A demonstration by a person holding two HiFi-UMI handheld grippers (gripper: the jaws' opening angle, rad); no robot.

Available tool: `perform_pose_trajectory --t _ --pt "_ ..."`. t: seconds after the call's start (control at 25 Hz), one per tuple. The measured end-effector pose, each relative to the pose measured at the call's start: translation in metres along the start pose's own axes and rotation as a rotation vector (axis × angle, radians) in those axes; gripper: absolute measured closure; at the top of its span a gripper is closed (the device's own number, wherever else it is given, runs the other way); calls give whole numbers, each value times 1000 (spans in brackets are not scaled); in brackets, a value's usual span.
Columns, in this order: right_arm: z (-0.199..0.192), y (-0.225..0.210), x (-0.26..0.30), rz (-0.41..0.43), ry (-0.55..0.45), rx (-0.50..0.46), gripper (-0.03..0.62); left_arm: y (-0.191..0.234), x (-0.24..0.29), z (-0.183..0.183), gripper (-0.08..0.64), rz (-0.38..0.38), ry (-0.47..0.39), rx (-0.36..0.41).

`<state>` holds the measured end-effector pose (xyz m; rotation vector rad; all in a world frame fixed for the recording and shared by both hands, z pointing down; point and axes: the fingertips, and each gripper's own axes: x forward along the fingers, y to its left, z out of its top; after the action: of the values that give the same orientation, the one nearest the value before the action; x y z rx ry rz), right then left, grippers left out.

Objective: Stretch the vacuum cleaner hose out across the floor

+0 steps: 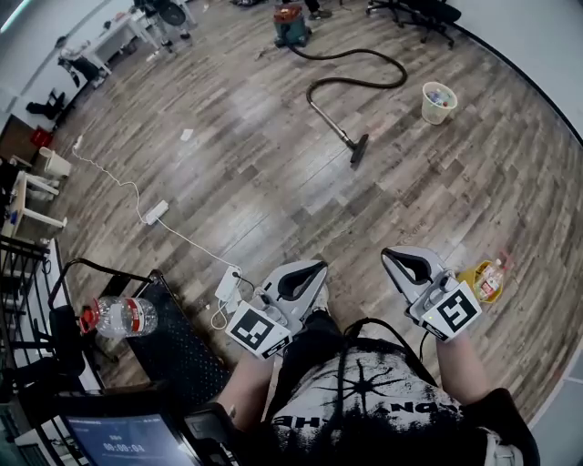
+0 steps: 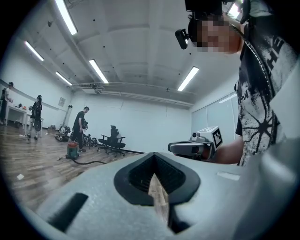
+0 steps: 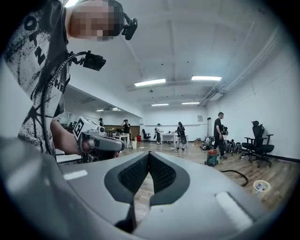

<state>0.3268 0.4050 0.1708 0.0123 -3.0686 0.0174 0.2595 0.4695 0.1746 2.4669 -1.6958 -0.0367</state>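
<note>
Hose (image 1: 404,71) is lying well ahead of us on the wood floor (image 1: 246,173). It is curling rightward from the vacuum cleaner (image 1: 290,25) and looping back. Its wand (image 1: 330,123) is running diagonally, with the nozzle (image 1: 358,150) end pointing toward us. We are counting one hose, one vacuum cleaner and one bin (image 1: 438,102). Only the head view is showing the whole loop; the gripper views are catching just a short stretch beside the cleaner. Left gripper (image 1: 319,268) and right gripper (image 1: 390,254) are both showing jaws closed on nothing, well apart from the hose.
</note>
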Motion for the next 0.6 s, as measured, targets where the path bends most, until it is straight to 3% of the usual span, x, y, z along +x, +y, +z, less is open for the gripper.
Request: perform_pose_trajectory --t 0.24,0.6 --pt "15 -39 63 -18 -7 -4 588 69 6 15 561 -22 -2 1" --pt "22 -60 163 -40 8 -10 588 174 -8 42 561 -47 -24 32"
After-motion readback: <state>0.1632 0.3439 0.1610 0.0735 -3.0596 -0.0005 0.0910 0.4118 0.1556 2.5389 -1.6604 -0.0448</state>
